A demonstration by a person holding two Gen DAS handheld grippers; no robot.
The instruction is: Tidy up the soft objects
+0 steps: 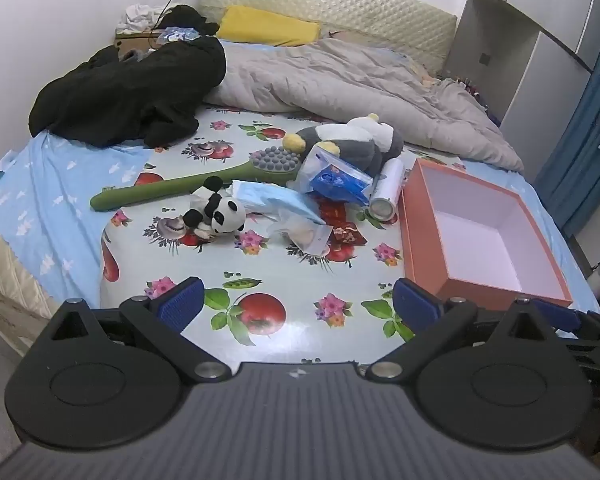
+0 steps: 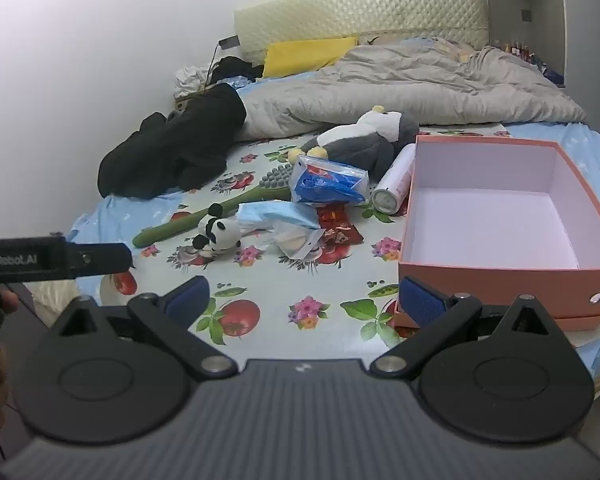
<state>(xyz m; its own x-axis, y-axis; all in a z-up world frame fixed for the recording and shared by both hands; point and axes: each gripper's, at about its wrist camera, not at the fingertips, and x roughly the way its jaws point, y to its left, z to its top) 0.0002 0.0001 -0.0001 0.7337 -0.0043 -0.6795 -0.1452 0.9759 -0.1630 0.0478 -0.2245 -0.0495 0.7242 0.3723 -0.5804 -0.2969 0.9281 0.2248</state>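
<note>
Both tongs wide open (empty) — left | right

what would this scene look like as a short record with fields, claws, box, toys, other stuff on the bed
left claw: open, holding nothing
right claw: open, holding nothing
orange box: open top, nothing inside, on the bed's right side
panda plush: lying on the floral sheet, left of the box
penguin plush: behind the clutter
green plush brush: lying behind the panda
face mask pack: beside the panda
spray can: lying next to the box
grey duvet: bunched at the headboard end
</note>
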